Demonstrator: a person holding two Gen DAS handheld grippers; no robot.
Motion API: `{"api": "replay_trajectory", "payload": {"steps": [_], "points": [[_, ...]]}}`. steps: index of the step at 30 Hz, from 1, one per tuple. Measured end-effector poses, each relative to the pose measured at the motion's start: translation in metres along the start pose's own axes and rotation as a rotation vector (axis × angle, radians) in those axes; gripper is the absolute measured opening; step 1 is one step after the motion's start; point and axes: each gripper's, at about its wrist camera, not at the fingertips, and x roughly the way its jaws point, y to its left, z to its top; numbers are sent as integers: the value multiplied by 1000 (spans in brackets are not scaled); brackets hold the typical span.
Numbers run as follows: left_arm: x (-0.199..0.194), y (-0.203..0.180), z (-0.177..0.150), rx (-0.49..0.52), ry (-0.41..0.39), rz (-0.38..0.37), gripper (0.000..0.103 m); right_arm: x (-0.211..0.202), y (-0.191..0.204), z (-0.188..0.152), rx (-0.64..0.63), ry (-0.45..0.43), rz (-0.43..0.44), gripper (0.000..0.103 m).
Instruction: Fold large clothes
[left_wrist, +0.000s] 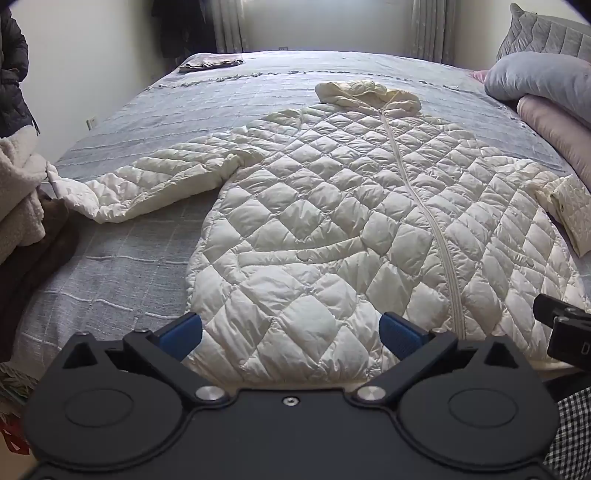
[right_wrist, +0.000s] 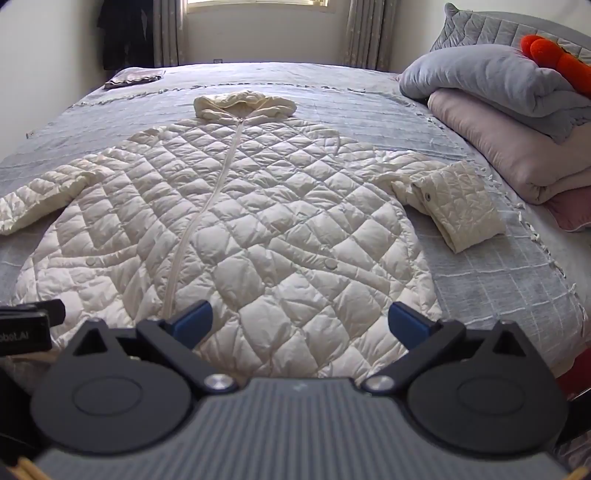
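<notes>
A cream quilted down coat (left_wrist: 332, 229) lies flat and zipped on the grey bedspread (left_wrist: 140, 122), hood away from me; it also shows in the right wrist view (right_wrist: 236, 221). Its left sleeve (left_wrist: 147, 177) stretches out to the left. Its right sleeve cuff (right_wrist: 458, 203) is folded back near the pillows. My left gripper (left_wrist: 291, 332) is open, its blue pads over the coat's hem on the left half. My right gripper (right_wrist: 301, 321) is open over the hem on the right half. Neither holds anything.
Stacked grey and pink quilts (right_wrist: 498, 122) with an orange toy (right_wrist: 557, 62) sit at the bed's right. A folded cloth (left_wrist: 212, 62) lies at the far left corner. White fleece and dark clothes (left_wrist: 22, 199) pile at the left edge.
</notes>
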Motion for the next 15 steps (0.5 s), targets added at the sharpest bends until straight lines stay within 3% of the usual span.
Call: {"api": "replay_trajectory", "payload": {"steps": [15], "points": [[12, 1, 1, -1, 13, 6, 103, 7, -5, 1, -5, 12, -23, 103]]}}
